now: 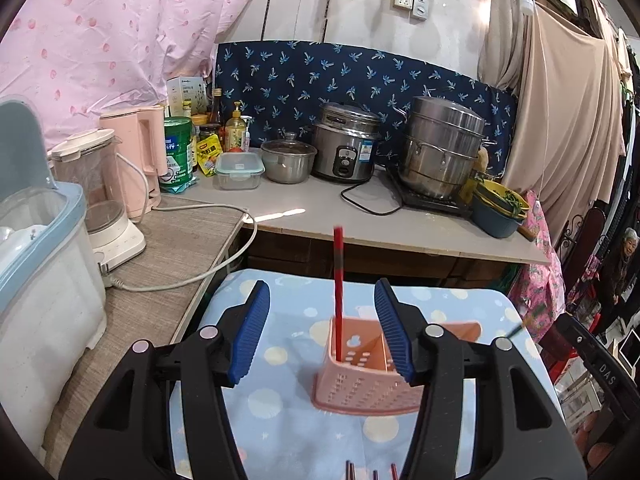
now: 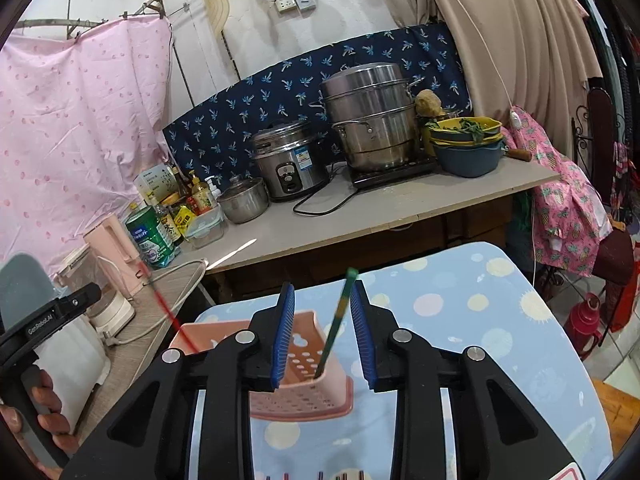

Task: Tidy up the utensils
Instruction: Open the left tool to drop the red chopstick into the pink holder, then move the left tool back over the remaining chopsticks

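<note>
A pink slotted utensil holder stands on a blue dotted cloth. In the left wrist view a red chopstick stands upright in it, between the fingers of my left gripper. That gripper is open, both blue pads clear of the stick. In the right wrist view a green chopstick leans in the holder's other end, inside my right gripper, also open and not pressing it. The red chopstick shows at the left there. Ends of several more chopsticks poke in at the bottom edge.
Behind the cloth runs a counter with a rice cooker, a steel steamer pot, bowls and a black cable. At the left stand a blender, a pink kettle and a white bin. A person stands far right.
</note>
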`<state>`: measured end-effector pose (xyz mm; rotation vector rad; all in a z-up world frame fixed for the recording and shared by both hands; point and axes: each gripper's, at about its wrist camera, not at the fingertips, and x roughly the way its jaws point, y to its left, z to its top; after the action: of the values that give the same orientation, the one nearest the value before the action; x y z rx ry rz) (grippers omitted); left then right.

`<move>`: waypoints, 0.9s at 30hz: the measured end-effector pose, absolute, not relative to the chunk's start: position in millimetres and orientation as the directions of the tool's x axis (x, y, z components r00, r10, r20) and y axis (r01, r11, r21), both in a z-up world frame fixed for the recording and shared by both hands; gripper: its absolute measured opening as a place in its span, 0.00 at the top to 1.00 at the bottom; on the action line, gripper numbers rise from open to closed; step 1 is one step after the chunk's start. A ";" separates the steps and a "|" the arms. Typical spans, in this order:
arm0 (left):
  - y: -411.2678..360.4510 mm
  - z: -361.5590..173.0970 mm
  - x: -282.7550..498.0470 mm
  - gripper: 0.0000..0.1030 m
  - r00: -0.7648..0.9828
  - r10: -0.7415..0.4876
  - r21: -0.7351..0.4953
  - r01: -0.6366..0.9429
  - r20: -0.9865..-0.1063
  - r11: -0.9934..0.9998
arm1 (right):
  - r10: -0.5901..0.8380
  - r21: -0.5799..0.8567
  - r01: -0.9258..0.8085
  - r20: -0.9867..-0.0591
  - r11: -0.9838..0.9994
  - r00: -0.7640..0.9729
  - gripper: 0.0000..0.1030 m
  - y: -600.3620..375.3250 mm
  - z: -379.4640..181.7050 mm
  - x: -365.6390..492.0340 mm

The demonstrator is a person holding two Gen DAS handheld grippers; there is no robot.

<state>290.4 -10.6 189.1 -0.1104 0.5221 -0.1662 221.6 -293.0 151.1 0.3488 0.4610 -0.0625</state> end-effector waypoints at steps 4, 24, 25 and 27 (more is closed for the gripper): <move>-5.7 183.7 266.2 0.50 0.851 -0.179 -0.131 0.130 -0.493 0.983 | 0.024 0.311 0.135 -0.458 0.941 0.889 0.72 -292.8 144.6 188.6; 8.0 89.4 121.1 0.50 0.770 -0.163 -0.080 0.145 -0.617 0.986 | -0.030 0.157 0.161 -0.622 0.974 0.783 0.70 -251.9 58.6 31.3; 8.2 84.5 116.5 0.50 0.763 -0.164 -0.082 0.145 -0.626 0.986 | -0.035 0.145 0.162 -0.631 0.976 0.775 0.70 -249.4 53.3 25.9; 8.2 76.1 106.0 0.50 0.755 -0.158 -0.077 0.141 -0.636 0.987 | -0.042 0.129 0.163 -0.645 0.978 0.763 0.70 -244.6 45.2 16.8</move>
<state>106.0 8.2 76.1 -0.0250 0.6963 -0.1632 16.8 -244.6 45.2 0.1818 0.6950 -0.1118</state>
